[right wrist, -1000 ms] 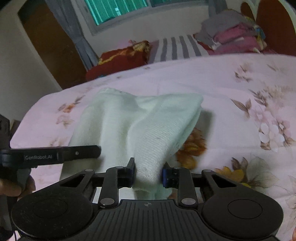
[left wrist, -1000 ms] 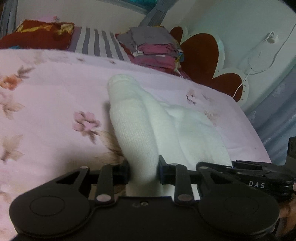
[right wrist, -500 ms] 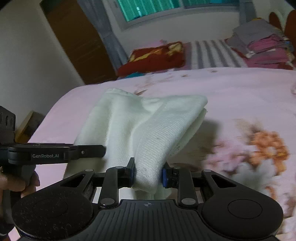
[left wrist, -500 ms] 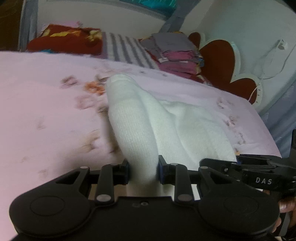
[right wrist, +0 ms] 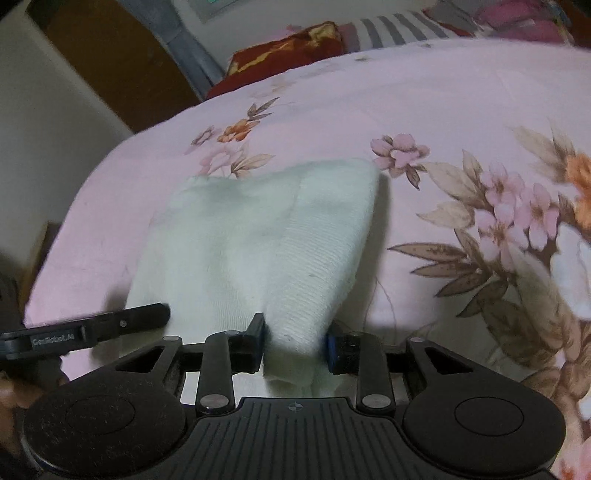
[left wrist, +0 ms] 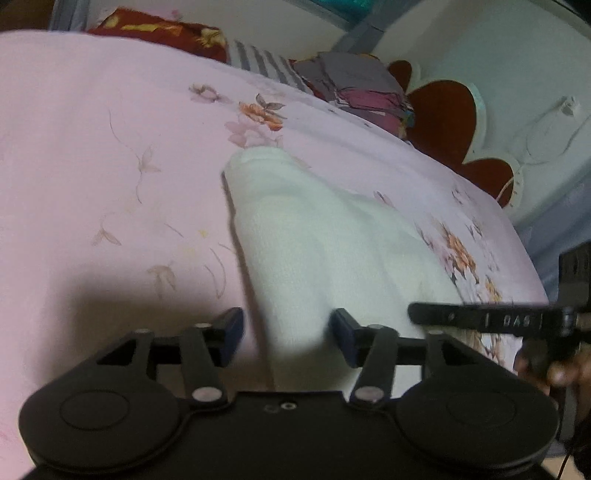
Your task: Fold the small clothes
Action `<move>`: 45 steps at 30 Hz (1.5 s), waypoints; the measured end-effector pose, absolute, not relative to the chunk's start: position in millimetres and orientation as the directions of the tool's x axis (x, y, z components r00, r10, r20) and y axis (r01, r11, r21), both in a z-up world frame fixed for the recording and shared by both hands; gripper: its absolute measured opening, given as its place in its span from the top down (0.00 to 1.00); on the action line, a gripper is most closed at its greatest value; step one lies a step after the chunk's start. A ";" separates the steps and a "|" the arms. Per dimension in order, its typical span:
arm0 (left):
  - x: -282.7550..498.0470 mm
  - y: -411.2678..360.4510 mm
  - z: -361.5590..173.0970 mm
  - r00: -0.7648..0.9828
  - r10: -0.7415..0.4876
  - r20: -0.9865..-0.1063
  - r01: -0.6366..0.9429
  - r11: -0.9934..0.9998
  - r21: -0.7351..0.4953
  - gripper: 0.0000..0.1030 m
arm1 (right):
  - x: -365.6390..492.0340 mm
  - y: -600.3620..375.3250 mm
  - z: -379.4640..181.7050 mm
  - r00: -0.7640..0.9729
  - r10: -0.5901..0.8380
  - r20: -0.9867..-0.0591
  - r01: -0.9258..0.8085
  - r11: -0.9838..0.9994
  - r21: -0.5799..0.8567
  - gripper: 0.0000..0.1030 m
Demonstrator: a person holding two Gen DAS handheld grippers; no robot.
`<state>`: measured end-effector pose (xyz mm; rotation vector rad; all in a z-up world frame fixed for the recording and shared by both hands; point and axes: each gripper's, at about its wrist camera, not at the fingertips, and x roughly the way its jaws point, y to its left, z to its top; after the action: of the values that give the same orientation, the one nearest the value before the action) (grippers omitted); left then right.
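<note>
A white knitted garment (left wrist: 314,236) lies folded on the pink floral bedsheet (left wrist: 110,147). In the left wrist view my left gripper (left wrist: 286,332) is open, its jaws spread on either side of the garment's near edge. In the right wrist view the garment (right wrist: 258,240) runs up to my right gripper (right wrist: 295,349), whose jaws still touch a fold of it but stand wider than before. The right gripper's finger (left wrist: 480,319) shows at the right of the left wrist view; the left gripper's finger (right wrist: 92,328) shows at the left of the right wrist view.
A stack of folded clothes (left wrist: 362,88) sits at the head of the bed by a striped pillow (left wrist: 266,64) and a red pillow (left wrist: 162,33). A red-and-white headboard (left wrist: 450,122) stands behind. The bed's edge (right wrist: 55,258) drops off at left.
Both grippers lowered the garment onto the sheet. The left gripper's jaws opened and let the cloth go. The right gripper's jaws widened around the fold.
</note>
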<state>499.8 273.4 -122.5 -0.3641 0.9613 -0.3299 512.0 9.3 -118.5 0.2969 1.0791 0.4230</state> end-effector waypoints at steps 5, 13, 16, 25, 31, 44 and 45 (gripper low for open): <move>498.7 295.0 -89.7 0.683 -0.394 -0.615 0.134 0.895 -0.425 0.63 | 503.3 10.0 -84.8 0.543 0.318 -0.777 -0.202 0.948 0.247 0.31; 553.6 244.9 -110.6 0.629 -0.436 -0.643 0.212 0.893 -0.397 0.69 | 546.8 57.4 -87.1 0.575 0.347 -0.741 -0.315 0.930 0.191 0.73; 551.3 248.4 -128.2 0.626 -0.428 -0.651 0.194 0.895 -0.402 0.69 | 557.5 65.6 -114.4 0.565 0.282 -0.775 -0.319 0.941 0.110 0.73; 555.4 257.5 -127.3 0.627 -0.416 -0.658 0.158 0.896 -0.415 0.82 | 560.6 63.3 -130.5 0.591 0.251 -0.767 -0.358 0.933 0.031 0.72; 529.8 239.0 -98.8 0.681 -0.318 -0.660 0.148 0.942 -0.301 0.68 | 538.9 56.8 -107.0 0.616 0.285 -0.734 -0.371 0.927 0.049 0.72; 466.9 217.6 -95.4 0.674 -0.312 -0.670 0.183 0.949 -0.257 0.71 | 490.5 64.9 -109.7 0.604 0.282 -0.745 -0.471 0.881 -0.049 0.72; 457.0 214.4 -94.5 0.675 -0.311 -0.669 0.193 0.950 -0.246 0.71 | 480.8 66.0 -105.3 0.612 0.304 -0.730 -0.499 0.865 -0.058 0.72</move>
<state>457.0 214.4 -94.5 -0.1601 0.7810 -0.2851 480.8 66.0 -105.3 -0.2671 0.7852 0.4696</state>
